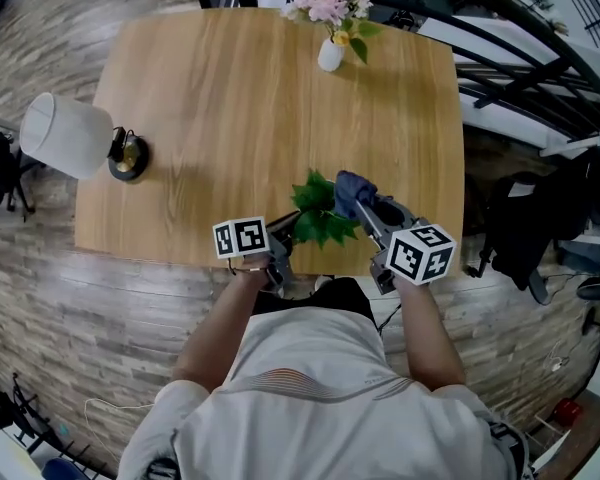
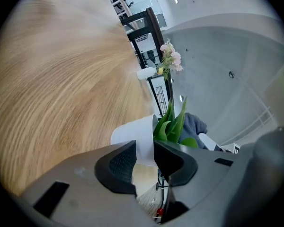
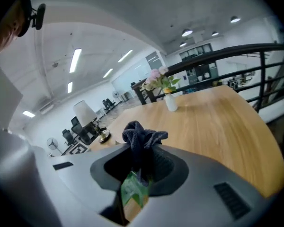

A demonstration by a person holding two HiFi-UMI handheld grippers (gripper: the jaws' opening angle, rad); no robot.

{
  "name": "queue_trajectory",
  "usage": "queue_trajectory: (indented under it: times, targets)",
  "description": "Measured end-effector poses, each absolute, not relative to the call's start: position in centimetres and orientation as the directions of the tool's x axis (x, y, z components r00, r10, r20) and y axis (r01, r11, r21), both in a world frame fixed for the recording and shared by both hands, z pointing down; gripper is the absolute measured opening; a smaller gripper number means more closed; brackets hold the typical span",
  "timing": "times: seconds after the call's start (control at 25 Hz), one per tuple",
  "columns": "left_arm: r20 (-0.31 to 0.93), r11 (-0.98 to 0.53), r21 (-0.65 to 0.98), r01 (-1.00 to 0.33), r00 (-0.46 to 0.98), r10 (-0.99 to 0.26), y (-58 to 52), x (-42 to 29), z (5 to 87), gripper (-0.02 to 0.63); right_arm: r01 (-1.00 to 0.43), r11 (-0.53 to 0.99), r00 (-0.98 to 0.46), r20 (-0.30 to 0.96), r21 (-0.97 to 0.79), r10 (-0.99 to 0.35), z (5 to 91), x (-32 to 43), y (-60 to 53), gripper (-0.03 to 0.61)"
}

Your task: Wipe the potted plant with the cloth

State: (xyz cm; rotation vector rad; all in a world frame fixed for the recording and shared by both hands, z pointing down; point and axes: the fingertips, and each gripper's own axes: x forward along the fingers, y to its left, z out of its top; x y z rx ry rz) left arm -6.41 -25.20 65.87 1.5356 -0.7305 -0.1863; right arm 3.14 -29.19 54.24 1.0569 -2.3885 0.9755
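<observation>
— Both grippers sit at the near edge of the table (image 1: 180, 118); why?
— For wiping, I think. The left gripper (image 2: 144, 151) pinches the smooth white pot (image 2: 132, 134) wall, steadying the potted plant (image 1: 320, 216). The right gripper (image 3: 142, 163) is clamped on the soft crumpled grey cloth (image 3: 142, 137), with one glossy green leaf (image 3: 132, 191) inside.

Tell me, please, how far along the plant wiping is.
Done: left claw grips the potted plant by its pot wall; right claw holds the cloth. In hand: cloth pinched around one leaf. Left: the other leaves, though wiped ones can't be told.
</observation>
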Motion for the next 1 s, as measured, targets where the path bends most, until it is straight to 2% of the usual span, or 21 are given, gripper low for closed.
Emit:
queue_trajectory:
  times: [0.12, 0.24, 0.32, 0.48, 0.6, 0.72, 0.88, 1.0]
  targets:
    - [0.316, 0.063, 0.939, -0.338, 0.777, -0.544, -25.3, -6.5, 65.9, 0.115, -0.778, 0.454, -0.627, 0.578, -0.433, -0.522, 56.0, 4.4, -29.1, 0.132]
    - [0.320, 0.066, 0.938, -0.341, 0.774, -0.547, -25.3, -6.6, 65.9, 0.115, -0.822, 0.466, -0.554, 0.655, -0.329, -0.515, 58.5, 5.9, -29.1, 0.132]
    - [0.322, 0.064, 0.937, -0.344, 0.775, -0.544, -25.3, -6.4, 65.9, 0.115, -0.863, 0.444, -0.478, 0.677, -0.242, -0.560, 58.9, 7.7, -29.6, 0.133]
    - [0.325, 0.063, 0.935, -0.349, 0.774, -0.542, -25.5, -6.4, 65.8, 0.115, -0.903, 0.411, -0.400, 0.593, -0.125, -0.699, 54.8, 9.6, -30.5, 0.132]
    - [0.326, 0.063, 0.934, -0.350, 0.772, -0.545, -25.4, -6.5, 65.9, 0.115, -0.860, 0.465, -0.506, 0.478, -0.211, -0.718, 50.3, 7.8, -29.5, 0.132]
    - [0.328, 0.068, 0.934, -0.350, 0.768, -0.551, -25.4, -6.5, 66.0, 0.115, -0.760, 0.518, -0.650, 0.431, -0.393, -0.626, 49.5, 4.6, -27.1, 0.132]
    - [0.329, 0.065, 0.933, -0.354, 0.765, -0.553, -25.5, -6.4, 66.0, 0.115, -0.747, 0.419, -0.663, 0.527, -0.516, -0.532, 55.0, 3.8, -25.0, 0.132]
    - [0.330, 0.063, 0.932, -0.357, 0.766, -0.552, -25.3, -6.4, 66.0, 0.115, -0.807, 0.349, -0.588, 0.605, -0.476, -0.536, 58.5, 5.8, -24.5, 0.132]
